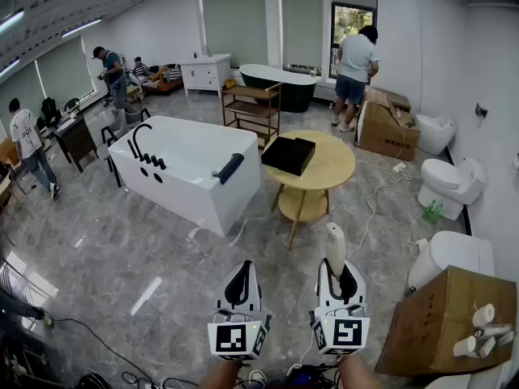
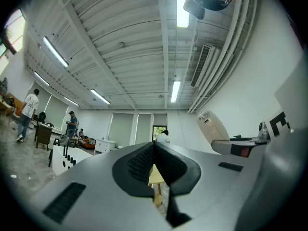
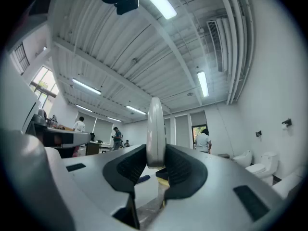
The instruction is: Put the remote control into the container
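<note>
My right gripper (image 1: 339,275) is shut on a white remote control (image 1: 335,250), which stands upright between the pads at the bottom of the head view. In the right gripper view the remote (image 3: 156,129) rises edge-on out of the jaws of the gripper (image 3: 155,165). Beside it, my left gripper (image 1: 242,286) is shut with nothing in it; in its own view the gripper (image 2: 153,165) has its pads touching. A black box-shaped container (image 1: 289,154) lies on a round wooden table (image 1: 332,168) well ahead of both grippers. The remote (image 2: 215,129) also shows to the right in the left gripper view.
A white bathtub (image 1: 186,168) stands left of the table. At the right are a cardboard box (image 1: 438,322) with paper rolls on it and white toilets (image 1: 450,185). Cables (image 1: 373,205) trail over the grey floor. Several people stand far back in the room.
</note>
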`<action>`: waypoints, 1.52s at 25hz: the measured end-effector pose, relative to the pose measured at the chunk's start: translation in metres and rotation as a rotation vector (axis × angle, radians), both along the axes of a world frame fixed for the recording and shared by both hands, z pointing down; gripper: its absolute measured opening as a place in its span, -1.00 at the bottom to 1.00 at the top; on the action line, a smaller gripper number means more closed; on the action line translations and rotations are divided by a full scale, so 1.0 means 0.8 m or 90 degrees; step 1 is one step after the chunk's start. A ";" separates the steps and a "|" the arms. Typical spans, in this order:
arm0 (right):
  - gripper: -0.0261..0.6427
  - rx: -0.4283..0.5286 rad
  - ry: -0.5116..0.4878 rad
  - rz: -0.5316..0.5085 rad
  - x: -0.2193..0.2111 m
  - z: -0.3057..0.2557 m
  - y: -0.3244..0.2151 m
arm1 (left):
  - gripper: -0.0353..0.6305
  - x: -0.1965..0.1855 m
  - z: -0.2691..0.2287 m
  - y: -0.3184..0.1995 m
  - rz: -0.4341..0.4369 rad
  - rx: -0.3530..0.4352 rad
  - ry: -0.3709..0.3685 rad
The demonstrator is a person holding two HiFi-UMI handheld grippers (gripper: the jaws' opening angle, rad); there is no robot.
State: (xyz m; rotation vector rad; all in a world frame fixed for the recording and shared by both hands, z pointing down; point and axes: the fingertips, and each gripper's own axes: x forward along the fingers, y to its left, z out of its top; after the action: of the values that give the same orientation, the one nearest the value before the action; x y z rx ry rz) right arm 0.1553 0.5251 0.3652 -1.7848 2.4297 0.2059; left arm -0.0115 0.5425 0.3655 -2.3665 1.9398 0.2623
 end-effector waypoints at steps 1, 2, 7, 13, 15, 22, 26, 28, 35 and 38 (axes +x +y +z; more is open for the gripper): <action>-0.53 -0.002 -0.001 -0.001 0.002 0.001 0.001 | -0.85 0.002 -0.001 0.001 -0.001 0.000 0.000; -0.53 -0.005 -0.002 -0.002 0.004 0.002 0.002 | -0.85 0.004 -0.001 0.002 -0.002 -0.001 0.000; -0.53 0.000 0.001 -0.014 0.023 0.005 0.006 | -0.85 0.028 0.000 0.006 -0.005 0.002 -0.001; -0.53 -0.002 -0.007 -0.016 0.061 0.007 0.007 | -0.85 0.071 0.001 0.006 -0.009 0.000 -0.009; -0.53 -0.004 -0.010 -0.021 0.074 0.010 0.008 | -0.85 0.085 0.004 0.008 -0.013 -0.003 -0.011; -0.53 -0.002 0.003 -0.046 0.094 0.015 0.012 | -0.85 0.111 0.008 0.013 -0.025 -0.005 -0.004; -0.53 0.003 0.002 -0.054 0.097 0.010 0.012 | -0.85 0.114 0.004 0.015 -0.033 0.001 -0.006; -0.53 0.006 0.003 -0.057 0.098 0.009 0.011 | -0.85 0.115 0.004 0.015 -0.035 0.002 -0.007; -0.53 0.000 0.006 -0.057 0.099 0.017 0.006 | -0.85 0.113 0.012 0.008 -0.044 -0.007 0.000; -0.53 0.003 0.018 -0.058 0.093 0.019 -0.003 | -0.85 0.111 0.017 0.002 -0.041 -0.009 0.002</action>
State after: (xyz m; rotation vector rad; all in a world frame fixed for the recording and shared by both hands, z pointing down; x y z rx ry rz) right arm 0.2297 0.5228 0.3804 -1.6761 2.5206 0.2290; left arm 0.0770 0.5442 0.3789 -2.3086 2.0216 0.2480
